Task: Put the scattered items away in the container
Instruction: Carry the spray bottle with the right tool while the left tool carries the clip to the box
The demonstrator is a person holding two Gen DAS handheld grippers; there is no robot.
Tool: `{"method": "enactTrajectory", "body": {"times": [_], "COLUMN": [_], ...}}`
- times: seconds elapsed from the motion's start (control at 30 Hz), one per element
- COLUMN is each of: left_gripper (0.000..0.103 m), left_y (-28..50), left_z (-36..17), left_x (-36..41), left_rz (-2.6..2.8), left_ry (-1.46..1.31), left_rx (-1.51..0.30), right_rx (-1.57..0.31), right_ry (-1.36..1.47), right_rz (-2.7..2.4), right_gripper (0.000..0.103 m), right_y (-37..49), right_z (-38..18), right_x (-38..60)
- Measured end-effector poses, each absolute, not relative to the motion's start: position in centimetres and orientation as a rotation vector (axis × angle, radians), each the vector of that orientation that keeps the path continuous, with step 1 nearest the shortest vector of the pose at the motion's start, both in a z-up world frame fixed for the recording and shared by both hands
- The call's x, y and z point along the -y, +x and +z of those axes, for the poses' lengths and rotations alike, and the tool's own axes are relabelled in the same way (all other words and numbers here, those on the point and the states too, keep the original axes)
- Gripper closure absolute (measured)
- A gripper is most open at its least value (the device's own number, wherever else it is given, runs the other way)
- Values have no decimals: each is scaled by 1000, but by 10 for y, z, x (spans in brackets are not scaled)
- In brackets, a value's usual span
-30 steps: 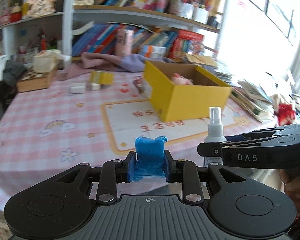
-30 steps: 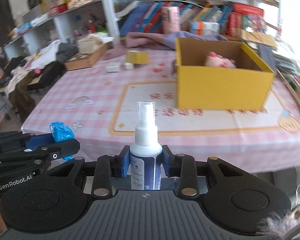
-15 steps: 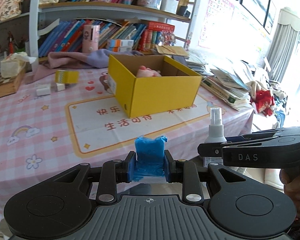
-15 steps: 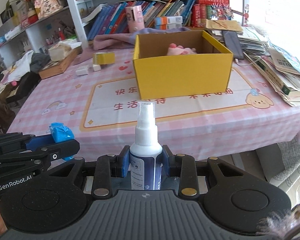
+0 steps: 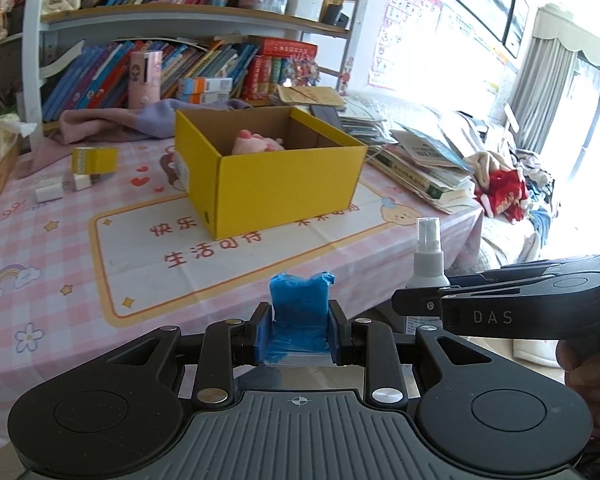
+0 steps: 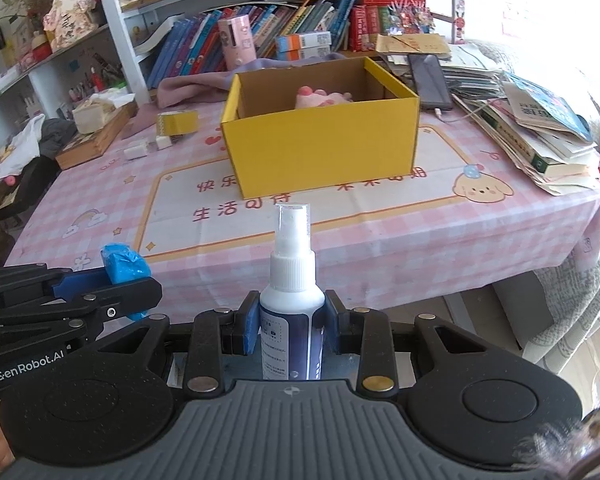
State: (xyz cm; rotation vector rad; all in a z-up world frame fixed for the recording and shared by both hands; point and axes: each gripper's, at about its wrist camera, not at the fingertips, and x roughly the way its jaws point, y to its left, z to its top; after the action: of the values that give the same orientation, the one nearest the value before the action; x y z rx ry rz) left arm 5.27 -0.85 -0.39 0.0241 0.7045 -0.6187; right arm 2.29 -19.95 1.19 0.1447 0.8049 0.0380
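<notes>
My left gripper (image 5: 300, 330) is shut on a blue wrapped packet (image 5: 300, 308), held off the table's near edge. My right gripper (image 6: 292, 326) is shut on a white spray bottle (image 6: 292, 280) with a clear cap, upright between the pads. Each gripper shows in the other's view: the bottle (image 5: 428, 256) at the right, the packet (image 6: 124, 266) at the left. The open yellow box (image 5: 272, 172) (image 6: 324, 148) stands on the pink checked table beyond both, with a pink toy (image 6: 322, 98) inside. A small yellow box (image 5: 94, 160) and white blocks (image 5: 50, 192) lie on the table's far left.
Stacked books and papers (image 6: 540, 136) crowd the table's right side, with a phone (image 6: 430, 80) on them. A purple cloth (image 6: 220, 84) and a wooden tray (image 6: 96, 136) lie at the back. Bookshelves (image 5: 180, 12) stand behind. A sofa (image 5: 520, 208) with clothes is to the right.
Both grippers have swung sideways along the table's front edge with their items held; the yellow box now sits more centred and closer in both views.
</notes>
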Motion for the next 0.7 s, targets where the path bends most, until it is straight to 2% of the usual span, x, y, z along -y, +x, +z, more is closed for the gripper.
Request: {"method": "enactTrajectory", "body": {"times": [0.33, 0.7], "left_gripper": [76, 76], "left_y": [65, 105], "left_z": [-4, 1], "left_x": [45, 70], "left_rz": [-697, -701], "left_ry": [68, 94], "left_rx": [-694, -653], "right_rx": [-794, -765], "right_ry": [187, 189], "right_rz": [-33, -18], "right_gripper": [72, 72], "right_y": [25, 71], "right_z": [10, 12], "right_x": [234, 258]}}
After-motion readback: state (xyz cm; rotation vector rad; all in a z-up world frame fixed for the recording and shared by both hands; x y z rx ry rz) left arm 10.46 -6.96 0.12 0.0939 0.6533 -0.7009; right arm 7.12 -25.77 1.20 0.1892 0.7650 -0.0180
